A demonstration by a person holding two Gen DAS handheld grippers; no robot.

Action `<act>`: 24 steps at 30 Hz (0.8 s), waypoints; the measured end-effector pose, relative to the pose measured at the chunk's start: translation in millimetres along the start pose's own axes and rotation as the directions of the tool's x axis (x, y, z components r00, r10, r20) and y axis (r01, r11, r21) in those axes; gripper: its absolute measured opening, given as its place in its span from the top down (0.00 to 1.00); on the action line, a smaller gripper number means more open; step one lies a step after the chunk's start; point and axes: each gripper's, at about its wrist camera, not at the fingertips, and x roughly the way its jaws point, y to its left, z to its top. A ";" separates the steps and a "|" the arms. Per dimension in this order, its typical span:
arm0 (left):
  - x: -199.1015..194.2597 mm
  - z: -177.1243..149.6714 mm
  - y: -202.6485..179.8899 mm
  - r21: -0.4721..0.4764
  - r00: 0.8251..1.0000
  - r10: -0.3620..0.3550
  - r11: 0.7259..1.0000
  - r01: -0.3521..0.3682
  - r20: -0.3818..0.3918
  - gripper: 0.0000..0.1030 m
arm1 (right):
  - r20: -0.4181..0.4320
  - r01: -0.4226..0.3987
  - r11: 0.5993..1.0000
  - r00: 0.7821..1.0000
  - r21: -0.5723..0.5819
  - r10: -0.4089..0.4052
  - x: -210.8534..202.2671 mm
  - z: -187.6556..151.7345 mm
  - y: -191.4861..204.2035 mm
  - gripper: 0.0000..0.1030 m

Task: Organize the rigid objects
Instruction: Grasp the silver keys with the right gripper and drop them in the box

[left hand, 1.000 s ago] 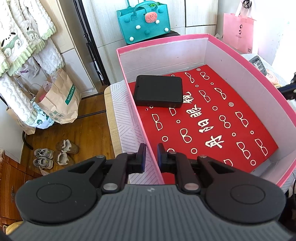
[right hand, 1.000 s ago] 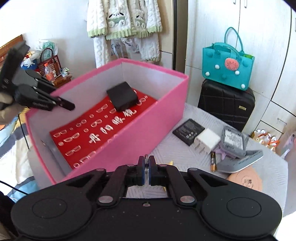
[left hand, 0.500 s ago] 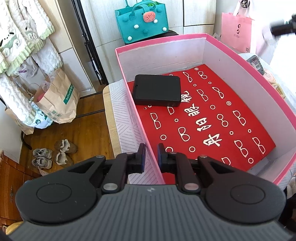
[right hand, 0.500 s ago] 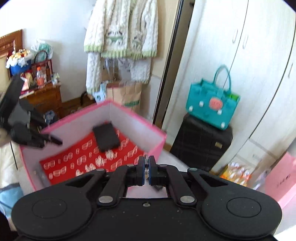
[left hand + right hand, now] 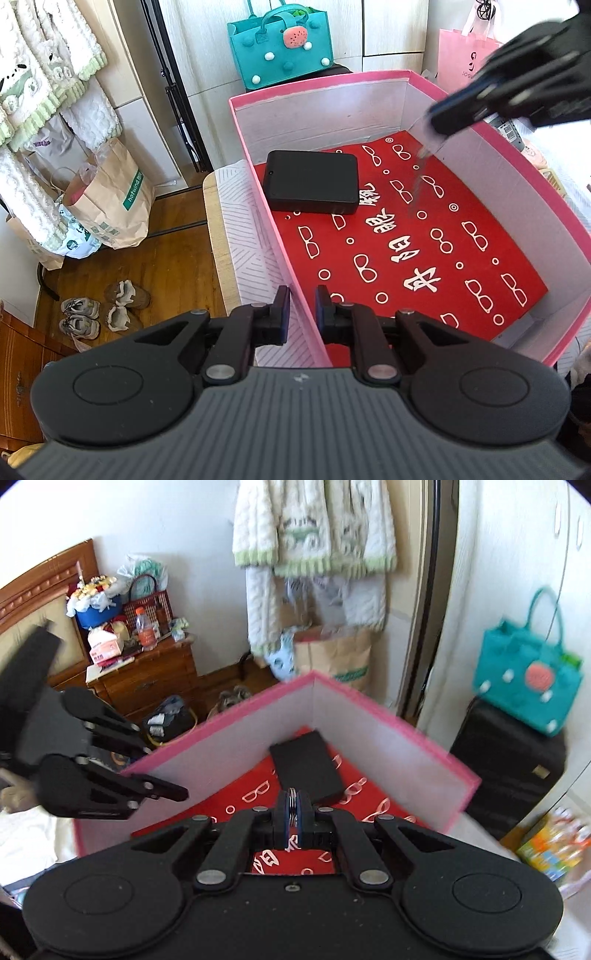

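- Your left gripper [image 5: 299, 308] has a grey ribbed housing with a tiny pale mark at its front edge.
- Two round black discs sit either side of it, each with an inset circle.
- Black link arms run forward from the discs, pinned with silver rivets.
- Its fingers [image 5: 282, 306] are short black blocks edged in dark blue.
- Your right gripper [image 5: 293, 806] is all black and smooth, with the same discs, arms and rivets, and one small screw at centre.
- Its fingers [image 5: 281, 821] carry blue pads.

A flat case [image 5: 313, 186] lies in the box [image 5: 317, 107], against its far-left corner.
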 end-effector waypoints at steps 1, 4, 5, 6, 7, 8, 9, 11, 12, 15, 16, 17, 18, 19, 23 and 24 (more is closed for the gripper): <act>0.1 -0.1 0.1 0.001 1.000 -0.001 1.000 0.001 0.001 0.87 | -0.011 0.002 1.000 1.000 0.017 -0.002 10.9 -0.7 -3.9 0.95; 0.4 0.3 0.9 -0.003 1.000 -0.007 1.000 0.007 0.001 0.87 | -0.032 0.066 0.997 0.997 0.039 -0.065 38.2 -1.0 -16.3 0.95; 0.2 0.2 1.3 -0.003 1.000 -0.008 1.000 0.008 0.002 0.87 | -0.034 0.089 0.995 0.996 0.044 -0.088 44.2 -0.8 -20.8 0.95; 0.0 0.1 1.3 -0.004 1.000 -0.009 1.000 0.009 0.002 0.87 | -0.035 0.114 0.992 0.993 0.045 -0.112 48.7 -0.9 -24.2 0.95; -0.3 -0.2 1.2 -0.003 1.000 -0.009 1.000 0.009 0.003 0.87 | -0.037 0.136 0.990 0.990 0.042 -0.134 50.5 -1.3 -26.9 0.95; -0.5 -0.6 1.5 -0.002 1.000 -0.010 1.000 0.010 0.004 0.87 | -0.031 0.149 0.987 0.989 0.055 -0.148 49.6 -2.2 -29.7 0.94; -0.7 -1.0 1.6 -0.002 1.000 -0.010 1.000 0.010 0.006 0.87 | -0.019 0.144 0.987 0.990 0.073 -0.143 45.7 -3.1 -32.3 0.91; -0.8 -1.4 1.4 0.000 1.000 -0.009 1.000 0.009 0.007 0.87 | 0.011 0.126 0.986 0.992 0.111 -0.128 32.5 -6.7 -35.4 0.89; -0.8 -1.1 1.3 -0.001 1.000 -0.009 1.000 0.009 0.007 0.87 | 0.022 0.120 0.985 0.992 0.126 -0.124 23.4 -9.1 -37.5 0.85; -0.6 0.0 1.4 -0.005 1.000 -0.010 1.000 0.010 0.006 0.87 | 0.065 0.109 0.982 0.991 0.154 -0.120 -7.0 -20.2 -38.2 0.80; -0.8 -0.2 1.7 -0.008 1.000 -0.011 1.000 0.011 0.007 0.87 | 0.078 0.110 0.980 0.989 0.166 -0.125 -15.6 -23.4 -37.7 0.79; -0.9 -0.4 2.1 -0.011 1.000 -0.012 1.000 0.012 0.008 0.87 | 0.090 0.112 0.977 0.987 0.183 -0.130 -26.0 -28.4 -39.2 0.76; -1.2 -0.7 2.8 -0.013 1.000 -0.013 1.000 0.013 0.009 0.87 | 0.098 0.112 0.974 0.986 0.197 -0.133 -36.6 -34.8 -39.1 0.75; -1.3 -0.9 3.2 -0.016 1.000 -0.013 1.000 0.013 0.010 0.87 | 0.103 0.116 0.971 0.985 0.210 -0.140 -46.1 -41.5 -39.5 0.75; -2.1 -0.6 3.9 -0.023 1.000 -0.012 1.000 0.013 0.009 0.87 | 0.104 0.146 0.955 0.979 0.258 -0.177 -74.8 -66.5 -43.3 0.72; -2.3 -0.6 3.8 -0.024 1.000 -0.011 1.000 0.011 0.009 0.87 | 0.100 0.151 0.951 0.978 0.269 -0.184 -79.7 -74.7 -44.1 0.72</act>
